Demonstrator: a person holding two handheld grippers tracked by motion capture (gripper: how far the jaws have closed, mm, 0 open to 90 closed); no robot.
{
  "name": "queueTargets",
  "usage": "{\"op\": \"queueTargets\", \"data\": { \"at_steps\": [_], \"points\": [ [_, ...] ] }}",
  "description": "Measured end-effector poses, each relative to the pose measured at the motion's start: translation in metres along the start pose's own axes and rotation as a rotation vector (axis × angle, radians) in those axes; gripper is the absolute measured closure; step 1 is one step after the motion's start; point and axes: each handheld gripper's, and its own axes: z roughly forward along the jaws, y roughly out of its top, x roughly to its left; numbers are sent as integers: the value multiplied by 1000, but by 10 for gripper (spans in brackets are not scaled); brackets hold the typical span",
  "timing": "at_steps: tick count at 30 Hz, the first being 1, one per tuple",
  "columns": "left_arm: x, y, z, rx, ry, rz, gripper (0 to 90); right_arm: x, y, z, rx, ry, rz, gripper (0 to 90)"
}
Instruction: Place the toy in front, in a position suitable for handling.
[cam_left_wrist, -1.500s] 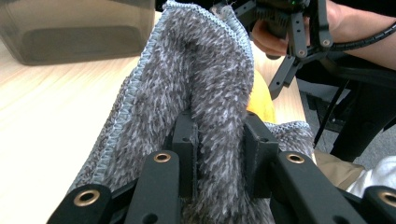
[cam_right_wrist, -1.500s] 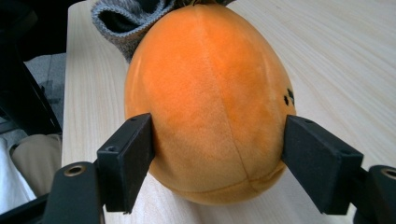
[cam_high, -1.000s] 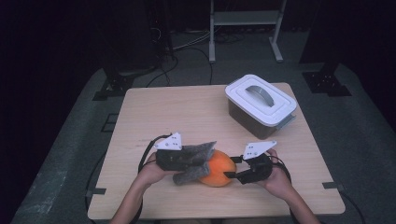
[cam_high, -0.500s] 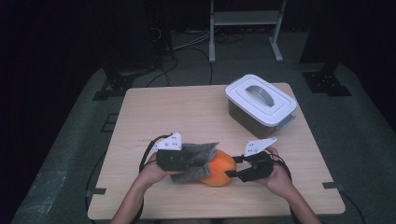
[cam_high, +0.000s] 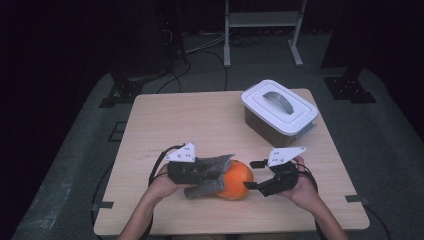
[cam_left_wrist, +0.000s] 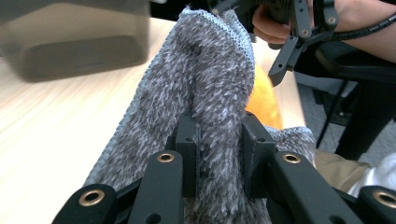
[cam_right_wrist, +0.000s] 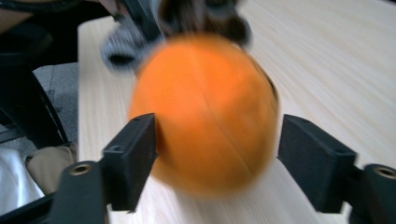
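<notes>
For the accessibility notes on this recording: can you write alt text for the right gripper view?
A blurred orange sits between the open jaws of the right gripper, with a gap showing at the right-hand jaw. Behind it a grey cloth lies on the wooden table.

A light wooden bench (cam_high: 170, 125) stands on grey floor (cam_high: 65, 165). A lidded box (cam_high: 278, 111) with a white lid and grey handle sits at its far right. An orange ball (cam_high: 236, 181) rests near the front edge, at the middle, with a grey fuzzy cloth (cam_high: 212, 175) touching its left side.
</notes>
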Motion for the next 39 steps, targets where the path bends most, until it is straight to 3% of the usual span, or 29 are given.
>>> {"op": "queueTargets", "data": {
  "at_steps": [3, 5, 6, 7, 8, 9, 13, 16, 19, 20, 21, 22, 23, 24, 25, 26, 27, 29, 34, 36, 38, 39],
  "points": [
    [4, -2, -2, -14, -2, -22, 729, -9, -13, 10, 9, 2, 45, 212],
    [4, -3, 0, -18, -2, -27, 729, -9, -14, 20, 8, 34, 57, 211],
    [3, -3, 0, -22, -1, -29, 729, -8, -14, 24, 12, 45, 60, 237],
    [3, -2, -1, -22, 0, -25, 730, -7, -12, 26, 22, 70, 69, 325],
    [3, -2, -1, -22, 0, -25, 730, -7, -12, 26, 22, 70, 69, 325],
    [0, 1, 0, -24, -9, -17, 730, 0, -5, 24, 45, 78, 54, 450],
    [-6, 6, 3, 6, -30, 5, 730, 2, 6, 8, 36, 86, 54, 503],
    [-9, 7, 6, 17, -57, 9, 729, 2, 14, -8, 0, 81, 47, 504],
    [-16, 17, 7, -58, -120, 23, 729, 5, 14, -5, 43, 45, 24, 502],
    [-16, 17, 7, -58, -120, 23, 729, 5, 14, -5, 43, 45, 24, 502],
    [-19, 22, 8, -21, -86, 55, 729, 7, 9, 8, 71, 39, 13, 485],
    [-19, 22, 8, -21, -86, 55, 730, 7, 9, 8, 71, 39, 13, 485],
    [-18, 18, 10, 17, -48, 58, 730, 7, 8, 12, 47, 46, 10, 464],
    [-18, 18, 10, 17, -48, 58, 731, 7, 8, 12, 47, 46, 10, 464],
    [-11, 10, 9, 16, -40, 25, 733, 6, 8, 11, 39, 40, 13, 400],
    [-11, 10, 9, 16, -40, 25, 734, 6, 8, 11, 39, 40, 13, 400],
    [-5, 5, 5, 13, -25, 0, 733, 5, 5, 12, 5, 45, -6, 338],
    [-2, 3, 0, 11, -6, -12, 733, 5, 3, 14, 6, 28, -26, 288],
    [-6, 7, 2, -20, -31, -3, 733, 5, 1, 25, 2, 10, -41, 253],
    [-8, 10, 3, -24, -33, 11, 733, 7, 1, 26, 1, 5, -44, 274],
    [-17, 22, 4, -69, -73, 35, 733, 13, 5, 30, -5, 0, -57, 337],
    [-20, 25, 6, -60, -69, 52, 733, 14, 5, 31, -6, 2, -60, 369]
  ]
}}
